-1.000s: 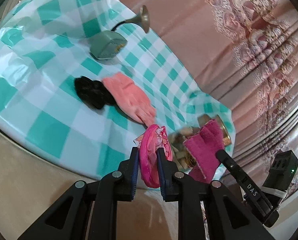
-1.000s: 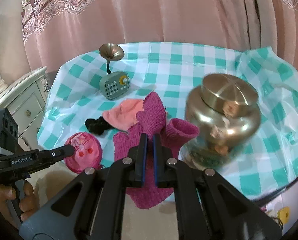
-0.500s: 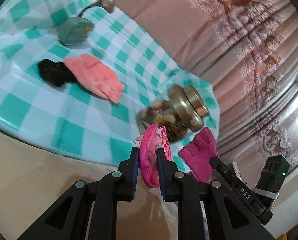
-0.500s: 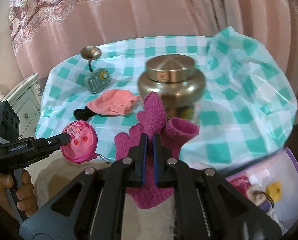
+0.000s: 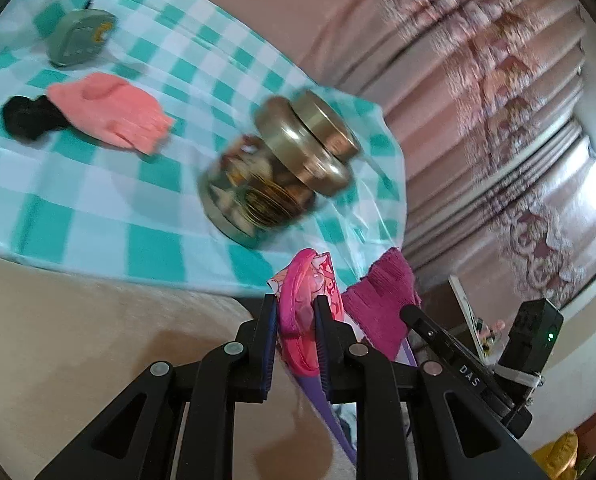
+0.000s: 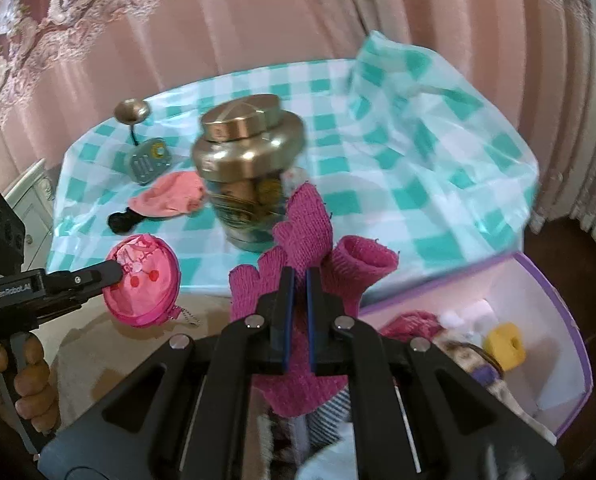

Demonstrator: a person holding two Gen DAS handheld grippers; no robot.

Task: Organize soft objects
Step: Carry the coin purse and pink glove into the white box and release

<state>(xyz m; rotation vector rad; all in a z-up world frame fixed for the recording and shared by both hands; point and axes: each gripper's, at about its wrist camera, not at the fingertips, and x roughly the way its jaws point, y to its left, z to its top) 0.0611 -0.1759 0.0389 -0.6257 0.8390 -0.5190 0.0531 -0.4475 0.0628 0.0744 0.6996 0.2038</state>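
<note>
Magenta glove (image 6: pixel 294 248) pinched in the right claw (image 6: pixel 297 320), pink pouch (image 5: pixel 308 304) clamped in the left claw (image 5: pixel 296 320); next, lower both into the box (image 6: pixel 554 360).

In the left wrist view, "DAS" stands in white on the black right gripper (image 5: pixel 408 312), right of the fingers. In the right wrist view, "GenRobot.AI" stands on the left gripper (image 6: pixel 116 274), left of the fingers.

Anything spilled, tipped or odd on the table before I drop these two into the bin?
Nothing spilled. The jar stands upright, lid on. The tablecloth is rucked up at its far right corner. The peach glove and a black item lie loose on the table.
</note>
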